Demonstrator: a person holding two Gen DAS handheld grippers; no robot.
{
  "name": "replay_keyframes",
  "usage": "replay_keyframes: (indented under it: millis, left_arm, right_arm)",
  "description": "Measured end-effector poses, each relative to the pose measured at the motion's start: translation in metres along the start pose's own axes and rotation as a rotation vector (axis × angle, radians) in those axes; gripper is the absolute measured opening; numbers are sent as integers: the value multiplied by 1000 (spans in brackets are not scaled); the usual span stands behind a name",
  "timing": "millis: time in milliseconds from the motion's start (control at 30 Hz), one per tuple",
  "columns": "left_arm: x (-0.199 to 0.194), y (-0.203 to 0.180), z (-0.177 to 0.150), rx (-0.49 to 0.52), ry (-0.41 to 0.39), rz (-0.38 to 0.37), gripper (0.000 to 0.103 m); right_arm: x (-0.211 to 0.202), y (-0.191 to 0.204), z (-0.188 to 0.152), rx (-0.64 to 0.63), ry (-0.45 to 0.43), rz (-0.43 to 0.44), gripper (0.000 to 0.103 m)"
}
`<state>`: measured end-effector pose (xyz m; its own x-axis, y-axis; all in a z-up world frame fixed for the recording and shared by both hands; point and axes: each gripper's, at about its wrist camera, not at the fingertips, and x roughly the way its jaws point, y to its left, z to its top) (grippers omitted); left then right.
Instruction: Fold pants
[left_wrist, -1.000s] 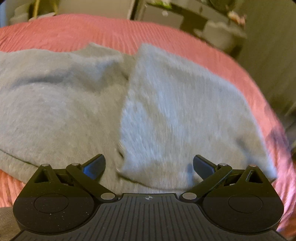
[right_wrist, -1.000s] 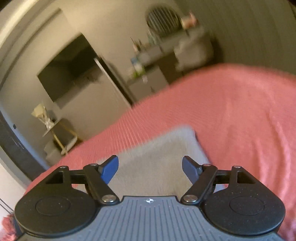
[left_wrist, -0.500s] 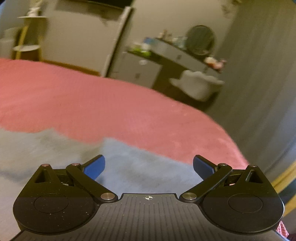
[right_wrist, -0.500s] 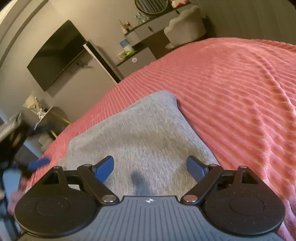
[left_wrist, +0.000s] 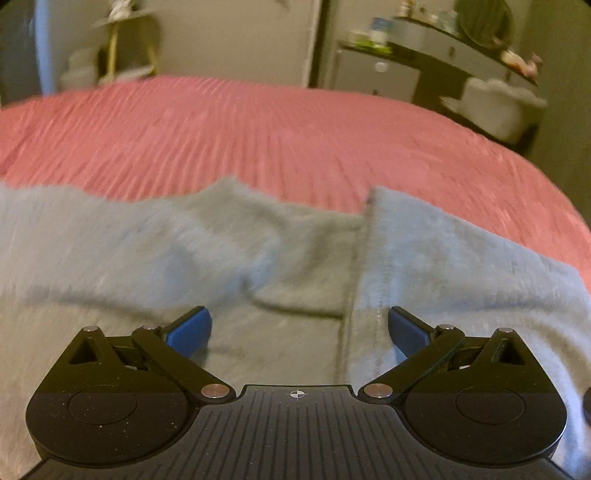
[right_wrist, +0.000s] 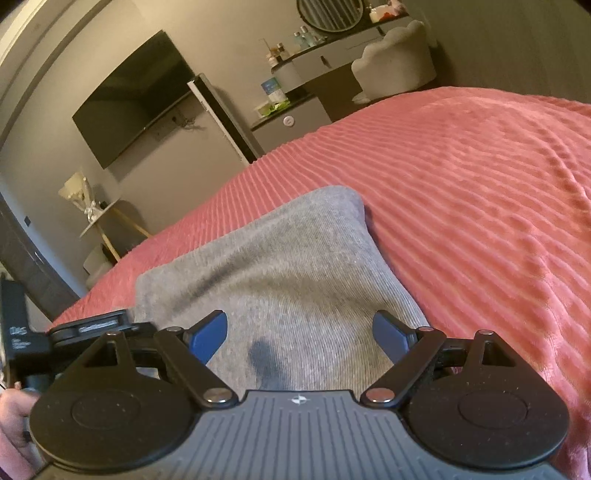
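Grey pants (left_wrist: 155, 254) lie spread on a pink ribbed bedspread (left_wrist: 258, 133). In the left wrist view a folded-over grey panel (left_wrist: 461, 258) lies on the right, its edge running down between my fingers. My left gripper (left_wrist: 299, 326) hovers open just above the fabric, nothing between its blue pads. In the right wrist view the pants (right_wrist: 295, 266) end in a rounded corner (right_wrist: 340, 195) toward the bedspread (right_wrist: 480, 192). My right gripper (right_wrist: 300, 334) is wide open over the cloth, gripping nothing. The other hand-held device (right_wrist: 85, 325) shows at the left edge.
A wall-mounted TV (right_wrist: 136, 99), a white cabinet (right_wrist: 221, 114) and a dresser with bottles and a round mirror (right_wrist: 328, 14) stand beyond the bed. A white chair (right_wrist: 395, 59) and a small side table (right_wrist: 96, 218) are also there. The bedspread stretches bare to the right.
The left view swung from the pants up to the room and back down onto the fabric. The right gripper sank closer to the pants and its jaws widened a little.
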<state>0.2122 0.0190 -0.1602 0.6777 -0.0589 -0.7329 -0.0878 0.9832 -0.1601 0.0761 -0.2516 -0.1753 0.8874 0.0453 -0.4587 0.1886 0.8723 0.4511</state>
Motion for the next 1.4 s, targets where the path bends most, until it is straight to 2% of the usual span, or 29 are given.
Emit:
replay_keyframes:
  millis: [67, 100, 133, 233, 300, 367, 400, 467, 500, 533, 600, 633, 733, 833, 900, 967, 1033, 1100, 1200, 1267, 1400]
  left_arm:
    - [-12, 8, 3, -37, -4, 20, 103]
    - [-20, 17, 3, -52, -18, 71, 103]
    - [-33, 17, 2, -50, -42, 92, 103]
    - [-72, 8, -9, -9, -84, -52, 103]
    - [-82, -3, -23, 35, -55, -127, 103]
    - [-77, -18, -39, 96, 10, -156, 103]
    - [-71, -25, -46, 133, 51, -138, 103]
    - [-53, -35, -53, 213, 142, -30, 103]
    - [-48, -35, -54, 217, 154, 19, 103]
    - [-53, -30, -59, 200, 142, 13, 103]
    - [-59, -25, -58, 181, 98, 84, 103]
    - [-61, -19, -56, 160, 81, 125, 103]
    - [-67, 7, -48, 31, 82, 134, 103]
    - [-71, 34, -36, -68, 54, 240, 103]
    - [-68, 61, -23, -163, 82, 260, 103]
    - [-71, 96, -20, -257, 107, 248, 103]
    - [-77, 128, -15, -324, 76, 206, 103]
    - [-86, 151, -12, -324, 28, 204, 103]
    - [-93, 188, -13, -296, -22, 245, 103]
    - [-99, 217, -18, -343, -31, 234, 103]
    - [-112, 268, -42, -553, -20, 102, 103]
  right_arm:
    - [0, 3, -1, -20, 3, -6, 86]
    - [1, 3, 0, -28, 6, -8, 86]
    - [0, 3, -1, -30, 7, -11, 86]
    - [-1, 4, -1, -12, 0, -22, 86]
    - [-2, 5, -2, -15, -7, -25, 86]
    - [-1, 5, -3, -29, -11, -23, 86]
    - [-1, 5, -4, -35, -16, -24, 86]
    - [-4, 5, -6, -43, -33, -22, 86]
    - [-5, 6, -7, -58, -33, -20, 86]
    - [-6, 7, -8, -76, -26, -17, 86]
    - [-9, 8, -8, -108, -13, -13, 86]
    - [-10, 7, -8, -111, -9, -10, 86]
    - [-13, 4, -6, -100, -4, 2, 86]
    - [-13, 6, -7, -127, -4, -3, 86]
    - [-12, 10, -10, -172, 1, -17, 86]
    - [-11, 14, -11, -209, 5, -33, 86]
    - [-10, 17, -13, -231, 7, -44, 86]
    - [-10, 17, -13, -231, 4, -49, 86]
    - [-8, 18, -15, -240, -1, -57, 86]
    - [-7, 20, -16, -263, -2, -70, 86]
    - [-3, 27, -21, -322, -4, -103, 86]
